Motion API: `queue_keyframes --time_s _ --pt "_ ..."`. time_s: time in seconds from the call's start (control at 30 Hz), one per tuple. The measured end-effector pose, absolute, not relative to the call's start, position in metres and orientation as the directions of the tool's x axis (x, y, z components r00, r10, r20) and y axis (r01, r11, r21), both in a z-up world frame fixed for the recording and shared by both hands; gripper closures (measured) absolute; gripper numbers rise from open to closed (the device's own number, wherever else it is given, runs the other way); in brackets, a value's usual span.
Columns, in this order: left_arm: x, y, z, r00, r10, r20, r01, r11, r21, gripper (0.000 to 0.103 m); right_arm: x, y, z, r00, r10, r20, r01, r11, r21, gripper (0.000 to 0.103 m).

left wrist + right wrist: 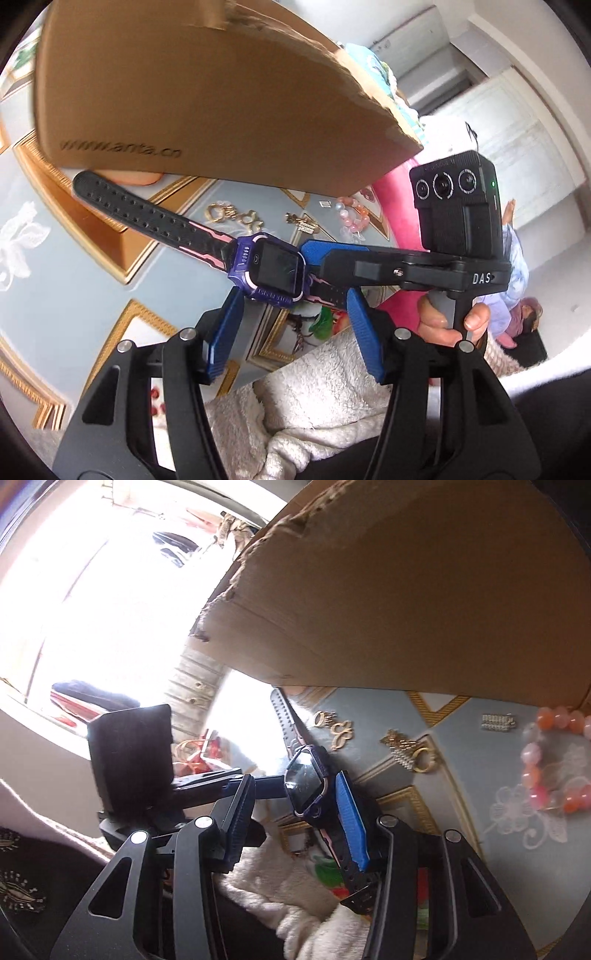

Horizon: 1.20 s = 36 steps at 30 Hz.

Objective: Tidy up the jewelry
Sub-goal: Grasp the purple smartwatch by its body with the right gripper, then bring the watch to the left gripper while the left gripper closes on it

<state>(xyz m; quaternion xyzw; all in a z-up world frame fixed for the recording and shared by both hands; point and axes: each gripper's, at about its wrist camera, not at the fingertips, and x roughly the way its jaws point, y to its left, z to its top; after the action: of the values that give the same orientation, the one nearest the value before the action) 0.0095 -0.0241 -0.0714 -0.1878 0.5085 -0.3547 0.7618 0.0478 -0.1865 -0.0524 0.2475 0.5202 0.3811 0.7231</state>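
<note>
A purple and black smartwatch [271, 269] with a long black strap hangs in the air between both grippers. My left gripper [295, 302] is open, with its blue fingertips on either side of the watch's lower strap. My right gripper [314, 258] comes in from the right beside the watch body. In the right wrist view the watch [306, 779] rests against my right gripper's [295, 805] blue finger [352, 819], and the jaws stand wide apart. Gold pieces [236, 216] and a pink bead bracelet [352, 216] lie on the table.
A brown cardboard box [207, 92] hangs close above the grey-blue table with gold trim [74, 291]. A white fluffy cloth [314, 406] lies under the grippers. In the right wrist view gold rings and clips [410, 751] and the bracelet [554, 760] lie at right.
</note>
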Motion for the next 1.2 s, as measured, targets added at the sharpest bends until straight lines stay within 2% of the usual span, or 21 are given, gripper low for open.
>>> queue_keyframes --time_s 0.33,0.47,0.57,0.7,0.8,0.97,1.2 --pt "0.000 0.000 -0.075 0.286 -0.727 -0.625 0.293 0.687 -0.665 0.049 0.055 -0.146 -0.053 0.109 0.826 -0.554 -0.327 0.556 0.764 0.058" --pt "-0.003 0.009 -0.074 0.298 -0.719 -0.628 0.303 0.695 -0.652 0.049 0.054 -0.149 -0.045 0.180 0.770 -0.611 -0.314 0.634 0.707 0.058" --pt "-0.002 0.004 -0.075 0.284 -0.729 -0.623 0.336 0.684 -0.647 0.049 0.057 -0.163 -0.048 0.241 0.661 -0.710 -0.264 0.749 0.608 0.058" --pt "-0.003 -0.007 -0.073 0.273 -0.731 -0.625 0.376 0.679 -0.630 0.048 0.053 -0.139 -0.056 0.203 0.628 -0.751 -0.292 0.771 0.566 0.074" --pt "-0.003 -0.006 -0.071 0.287 -0.725 -0.626 0.369 0.687 -0.626 0.046 0.050 -0.119 -0.052 0.201 0.591 -0.781 -0.354 0.787 0.505 0.075" --pt "-0.007 0.019 -0.071 0.343 -0.710 -0.615 0.304 0.704 -0.642 0.046 0.057 -0.101 -0.050 0.168 0.602 -0.781 -0.380 0.770 0.512 0.080" --pt "-0.004 0.041 -0.061 0.448 -0.598 -0.664 0.246 0.797 -0.552 0.045 0.072 -0.071 -0.042 0.211 0.602 -0.770 -0.416 0.769 0.486 0.081"
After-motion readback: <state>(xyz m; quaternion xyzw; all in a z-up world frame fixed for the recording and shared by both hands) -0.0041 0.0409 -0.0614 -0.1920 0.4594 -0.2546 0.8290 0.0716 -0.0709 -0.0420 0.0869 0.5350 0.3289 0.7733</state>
